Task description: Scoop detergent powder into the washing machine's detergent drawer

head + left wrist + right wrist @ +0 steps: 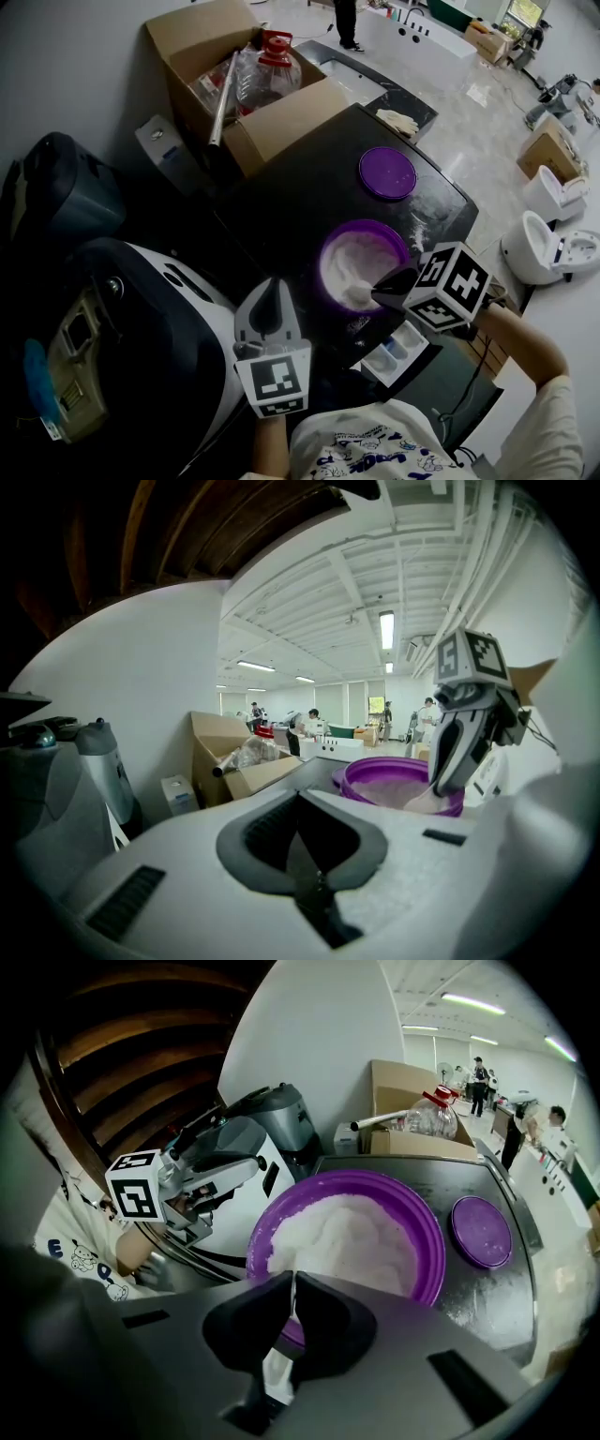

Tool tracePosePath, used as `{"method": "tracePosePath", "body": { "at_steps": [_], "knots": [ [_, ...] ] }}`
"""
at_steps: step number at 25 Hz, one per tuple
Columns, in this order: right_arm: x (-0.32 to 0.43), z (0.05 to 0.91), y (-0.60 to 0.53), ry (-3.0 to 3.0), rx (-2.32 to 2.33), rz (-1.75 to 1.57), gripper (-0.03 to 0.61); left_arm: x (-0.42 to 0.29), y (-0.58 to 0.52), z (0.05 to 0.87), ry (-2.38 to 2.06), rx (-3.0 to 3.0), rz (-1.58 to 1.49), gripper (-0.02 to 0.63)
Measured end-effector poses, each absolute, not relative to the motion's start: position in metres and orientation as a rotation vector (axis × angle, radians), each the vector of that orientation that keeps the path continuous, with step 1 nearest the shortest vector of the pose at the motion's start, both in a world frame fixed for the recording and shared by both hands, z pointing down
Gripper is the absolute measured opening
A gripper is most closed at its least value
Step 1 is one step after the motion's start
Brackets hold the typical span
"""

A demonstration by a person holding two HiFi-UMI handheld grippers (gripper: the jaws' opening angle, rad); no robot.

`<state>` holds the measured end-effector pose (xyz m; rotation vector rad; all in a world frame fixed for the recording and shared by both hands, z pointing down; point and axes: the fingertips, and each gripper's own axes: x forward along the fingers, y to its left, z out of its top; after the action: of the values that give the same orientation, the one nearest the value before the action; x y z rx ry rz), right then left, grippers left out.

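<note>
right tool working a scoop in the powder bowl, left tool empty beside it

the right tool [386, 286] is clamped tight on the thin white handle of a scoop [277, 1372]. the scoop's head sits in the white detergent powder [361, 258] at the 6 o'clock edge of a purple bowl [366, 225] on the dark tabletop [309, 178]. the left tool [272, 287] hangs at the bowl's 8 o'clock, clear of it, its jaws pressed together with nothing between them. the detergent drawer [398, 352] stands open at the bowl's 5 o'clock, below the tabletop's edge. a purple lid [387, 172] lies flat at the bowl's 12 o'clock, apart from it, and loose powder dusts the tabletop at 2 o'clock. an open cardboard box [281, 117] sits off at 10 o'clock.
</note>
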<state>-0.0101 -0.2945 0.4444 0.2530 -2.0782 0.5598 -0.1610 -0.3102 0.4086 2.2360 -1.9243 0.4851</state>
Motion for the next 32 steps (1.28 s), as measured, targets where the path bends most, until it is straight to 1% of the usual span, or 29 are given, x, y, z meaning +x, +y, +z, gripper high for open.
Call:
{"method": "tracePosePath", "body": {
  "at_steps": [6, 18, 32],
  "knots": [
    [-0.011, 0.443, -0.298, -2.108, 0.279, 0.639, 0.021, -0.161, -0.312, 0.41, -1.929, 2.227, 0.477, 0.003],
    [-0.004, 0.431, -0.308, -2.184, 0.357, 0.943, 0.021, -0.158, -0.312, 0.403, -1.943, 2.228, 0.47, 0.003],
    [0.014, 0.409, -0.323, -2.322, 0.533, 1.676, 0.021, -0.142, -0.303, 0.393, -1.971, 2.231, 0.45, 0.003]
  ]
}}
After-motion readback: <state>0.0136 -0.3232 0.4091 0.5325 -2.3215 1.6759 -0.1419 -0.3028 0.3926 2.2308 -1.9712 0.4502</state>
